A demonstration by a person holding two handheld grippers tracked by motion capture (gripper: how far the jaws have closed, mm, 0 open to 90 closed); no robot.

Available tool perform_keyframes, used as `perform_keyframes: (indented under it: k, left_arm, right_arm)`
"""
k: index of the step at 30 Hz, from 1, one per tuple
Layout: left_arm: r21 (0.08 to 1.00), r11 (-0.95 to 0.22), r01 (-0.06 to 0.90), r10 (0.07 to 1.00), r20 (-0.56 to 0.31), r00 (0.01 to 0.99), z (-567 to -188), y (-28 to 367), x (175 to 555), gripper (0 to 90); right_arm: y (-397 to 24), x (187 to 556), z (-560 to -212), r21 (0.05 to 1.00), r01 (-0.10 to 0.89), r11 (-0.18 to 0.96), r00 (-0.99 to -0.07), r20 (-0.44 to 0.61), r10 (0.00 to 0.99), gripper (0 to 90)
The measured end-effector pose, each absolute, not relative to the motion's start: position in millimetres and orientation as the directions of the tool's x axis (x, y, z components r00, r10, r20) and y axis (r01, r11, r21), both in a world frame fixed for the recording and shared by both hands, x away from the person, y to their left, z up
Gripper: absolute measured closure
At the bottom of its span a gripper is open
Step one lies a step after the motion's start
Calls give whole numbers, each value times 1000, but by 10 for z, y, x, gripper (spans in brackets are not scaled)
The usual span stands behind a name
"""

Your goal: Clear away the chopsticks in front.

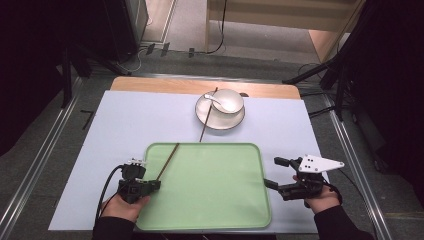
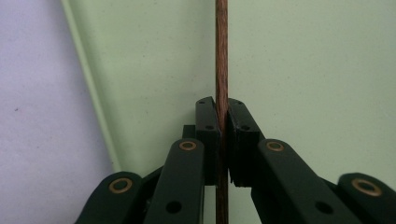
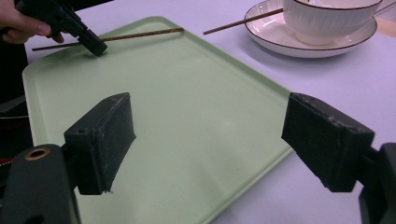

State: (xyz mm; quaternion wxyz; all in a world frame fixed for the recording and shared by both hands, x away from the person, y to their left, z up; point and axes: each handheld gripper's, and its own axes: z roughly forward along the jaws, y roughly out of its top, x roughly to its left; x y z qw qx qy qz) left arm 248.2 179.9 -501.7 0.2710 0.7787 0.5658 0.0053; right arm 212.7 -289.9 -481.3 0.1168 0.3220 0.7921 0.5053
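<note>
A brown chopstick [image 1: 169,158] lies slanted over the left part of the green tray [image 1: 220,200], and my left gripper [image 1: 156,184] is shut on its near end. In the left gripper view the chopstick [image 2: 222,51] runs straight up from between the pressed pads [image 2: 208,122]. My right gripper [image 1: 270,173] stands open at the tray's right edge, nothing between its pads [image 3: 105,140]. From there the left gripper [image 3: 95,46] holds the chopstick [image 3: 140,35] low over the tray [image 3: 187,107]. A second chopstick [image 1: 206,120] leans on the white plate [image 1: 212,121].
A white bowl [image 1: 228,101] with a white spoon [image 1: 214,99] sits on the plate at the back middle. The tray lies on a pale sheet [image 1: 125,125] over a wooden table [image 1: 150,85]. Cables and stands sit on the floor beyond.
</note>
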Motion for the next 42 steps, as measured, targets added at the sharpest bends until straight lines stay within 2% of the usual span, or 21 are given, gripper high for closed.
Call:
perform_keyframes:
  k: [4,11,12,16,20,22,30,37,42]
  left_arm:
    - [436,-219,873,881,-296,369,-5015,1786,2469,798]
    - [431,-205,879,884,-303,355,-5008,1811,2494,795]
    - [430,-196,881,884,-311,348,-5006,1820,2503,740]
    - [462,-185,867,865,-343,367,-4940,1861,2558,668]
    - [527,-211,823,831,-347,435,-4835,1857,2664,569]
    - [550,-239,800,813,-337,475,-4792,1831,2742,490]
    - [597,-331,731,761,-289,580,-4632,1561,3088,379]
    - [596,-352,722,731,-307,610,-4596,1301,3446,341]
    - [607,-381,698,719,-281,636,-4584,1122,3657,345]
  right_arm:
    - [-2907,2122,-4814,877,390,281,-766,139,628,171]
    - [-2911,2114,-4811,877,390,282,-764,138,630,171]
    - [-2914,2114,-4810,876,391,281,-763,138,631,171]
    - [-2914,2111,-4811,877,391,281,-763,138,631,171]
    - [-2920,2107,-4816,874,397,279,-758,141,637,171]
    - [-2921,2104,-4816,875,397,278,-756,140,639,171]
    - [-2932,2099,-4816,875,400,273,-752,143,644,171]
    - [-2942,2089,-4815,876,399,270,-751,143,645,171]
    - [-2958,2079,-4819,876,403,265,-747,147,649,171]
